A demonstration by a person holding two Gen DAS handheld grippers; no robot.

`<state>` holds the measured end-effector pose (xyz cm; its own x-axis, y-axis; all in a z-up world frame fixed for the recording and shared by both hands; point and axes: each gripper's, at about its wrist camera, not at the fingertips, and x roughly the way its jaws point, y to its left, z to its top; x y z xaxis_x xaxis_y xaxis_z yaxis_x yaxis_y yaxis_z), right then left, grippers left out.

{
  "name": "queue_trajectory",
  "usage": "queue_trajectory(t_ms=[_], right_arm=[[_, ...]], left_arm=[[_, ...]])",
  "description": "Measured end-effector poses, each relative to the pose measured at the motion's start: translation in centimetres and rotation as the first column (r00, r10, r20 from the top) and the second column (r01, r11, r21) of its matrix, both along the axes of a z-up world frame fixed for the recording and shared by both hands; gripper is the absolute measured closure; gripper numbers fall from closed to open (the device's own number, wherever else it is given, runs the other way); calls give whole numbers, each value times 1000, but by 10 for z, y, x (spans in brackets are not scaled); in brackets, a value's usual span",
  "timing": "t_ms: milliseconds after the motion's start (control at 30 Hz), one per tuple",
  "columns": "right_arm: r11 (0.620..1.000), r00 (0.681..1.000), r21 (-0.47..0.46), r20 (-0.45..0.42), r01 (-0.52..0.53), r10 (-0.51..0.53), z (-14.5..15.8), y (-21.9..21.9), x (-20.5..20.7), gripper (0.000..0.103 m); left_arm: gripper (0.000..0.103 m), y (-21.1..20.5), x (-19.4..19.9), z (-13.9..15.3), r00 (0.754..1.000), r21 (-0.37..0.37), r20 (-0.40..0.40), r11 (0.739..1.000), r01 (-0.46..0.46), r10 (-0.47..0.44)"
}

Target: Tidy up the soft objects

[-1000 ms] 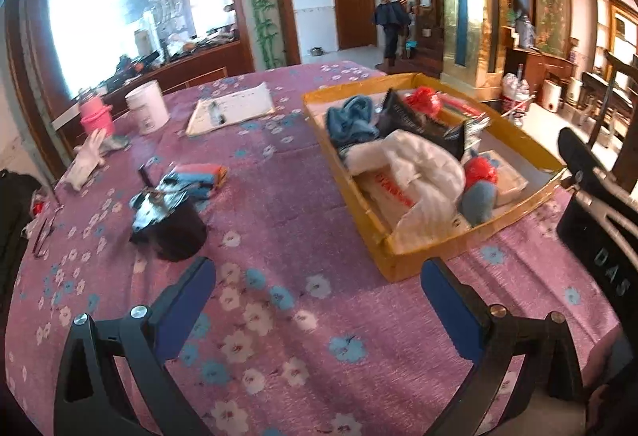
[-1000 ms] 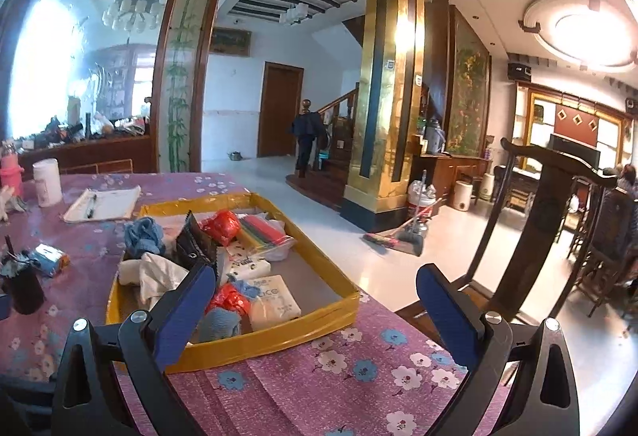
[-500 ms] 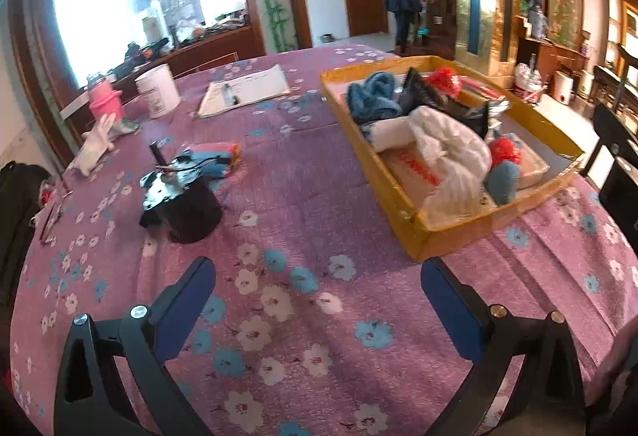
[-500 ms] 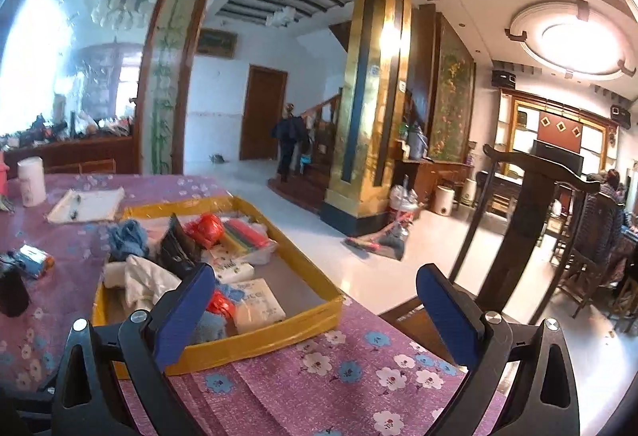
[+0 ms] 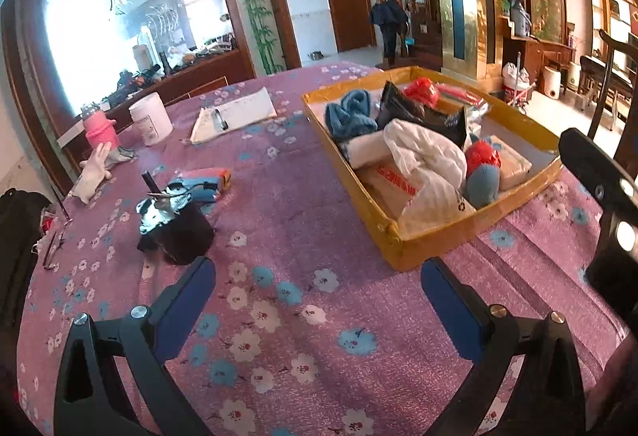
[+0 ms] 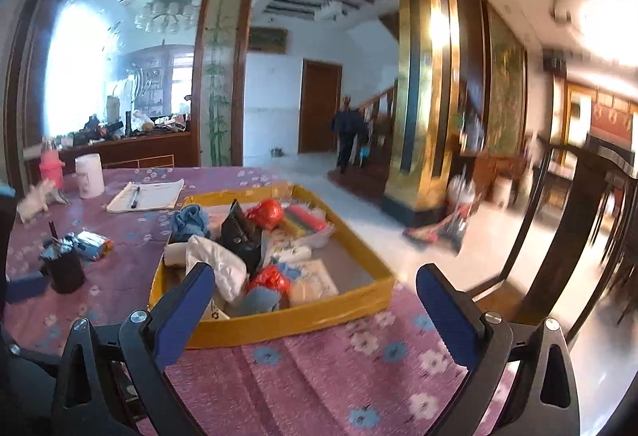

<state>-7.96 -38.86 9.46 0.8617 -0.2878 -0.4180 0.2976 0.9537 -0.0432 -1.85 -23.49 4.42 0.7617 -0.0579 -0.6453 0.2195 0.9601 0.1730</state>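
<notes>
A yellow cardboard tray on the purple floral tablecloth holds soft things: a blue cloth, a white plastic bag, a black pouch, red bags and tissue packs. My left gripper is open and empty above the cloth, short of the tray's near corner. My right gripper is open and empty, near the tray's front edge.
A black pen cup and a blue-orange pack stand left of the tray. Farther back are a notepad with a pen, a white tub, a pink bottle and a white glove. A dark wooden chair stands right.
Both views have shifted. The left gripper has drawn back and turned a little, and the right gripper has swung left towards the tray. Both stay open and empty.
</notes>
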Motion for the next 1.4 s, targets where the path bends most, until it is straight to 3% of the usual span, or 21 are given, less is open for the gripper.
queue_trajectory(t_ms=[633,1400], right_arm=[[999,999,14,-32,34,-34,-5,-2,5,1],[999,999,16,-8,48,-48,-2,-2,-1,1]], left_arm=[[1,3,4,-5,997,-34,-64,999,29,-32],[1,0,2,-5,1000,39,-26,999,-14,15]])
